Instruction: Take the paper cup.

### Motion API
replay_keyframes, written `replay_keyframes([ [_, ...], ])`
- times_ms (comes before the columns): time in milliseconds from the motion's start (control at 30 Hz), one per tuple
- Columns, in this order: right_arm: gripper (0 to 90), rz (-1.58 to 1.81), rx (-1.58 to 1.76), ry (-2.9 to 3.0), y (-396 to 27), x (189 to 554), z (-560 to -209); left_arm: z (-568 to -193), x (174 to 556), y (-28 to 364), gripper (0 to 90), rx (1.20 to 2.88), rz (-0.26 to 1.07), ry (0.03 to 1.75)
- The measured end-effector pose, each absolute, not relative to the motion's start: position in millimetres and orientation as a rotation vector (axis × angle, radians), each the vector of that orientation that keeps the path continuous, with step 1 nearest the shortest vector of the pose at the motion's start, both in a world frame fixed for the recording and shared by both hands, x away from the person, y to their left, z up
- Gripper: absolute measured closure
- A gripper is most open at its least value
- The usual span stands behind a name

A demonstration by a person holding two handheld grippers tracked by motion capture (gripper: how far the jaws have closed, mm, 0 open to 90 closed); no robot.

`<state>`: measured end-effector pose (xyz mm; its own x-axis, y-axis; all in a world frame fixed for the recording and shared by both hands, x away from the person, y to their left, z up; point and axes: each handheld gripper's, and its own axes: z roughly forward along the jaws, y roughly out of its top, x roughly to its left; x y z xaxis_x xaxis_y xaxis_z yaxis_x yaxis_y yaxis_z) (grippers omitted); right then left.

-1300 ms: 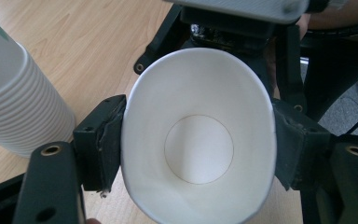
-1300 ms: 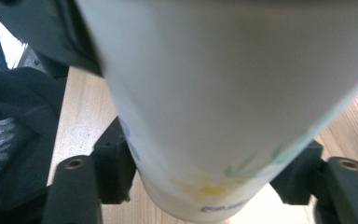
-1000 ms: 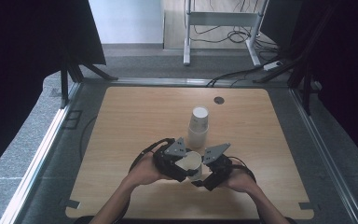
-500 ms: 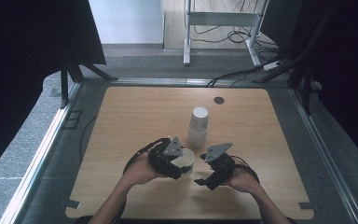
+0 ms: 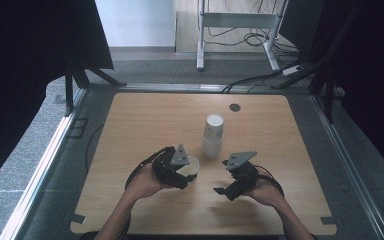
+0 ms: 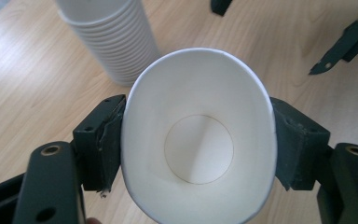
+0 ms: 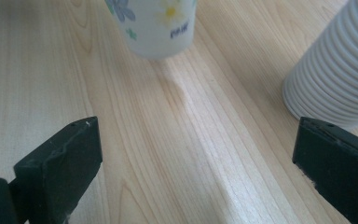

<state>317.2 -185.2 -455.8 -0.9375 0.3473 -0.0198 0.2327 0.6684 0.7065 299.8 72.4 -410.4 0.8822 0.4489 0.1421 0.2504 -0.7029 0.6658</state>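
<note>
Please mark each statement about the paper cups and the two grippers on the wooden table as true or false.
1. The left gripper squeezes a single white paper cup. True.
2. The right gripper holds a cup. False: its jaws have just been opening, with nothing between them.
3. A tall stack of white paper cups stands on the light wooden table. True.
4. The stack lies on its side. False: it stands upright.

My black left gripper point(image 6: 198, 154) holds a paper cup point(image 6: 199, 140), white inside, printed outside with blue and yellow flowers. At the frame's upper left, the stack of cups point(image 6: 109, 39) is white; the table point(image 5: 145, 120) is pale wood.
</note>
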Motion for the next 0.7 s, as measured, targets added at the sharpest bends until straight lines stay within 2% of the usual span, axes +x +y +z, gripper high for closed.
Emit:
replay_keyframes([
  [700,2.7,1.089,0.587,2.643,-207,323,-451,-413,313,104,27.5,2.377,0.508,0.704],
])
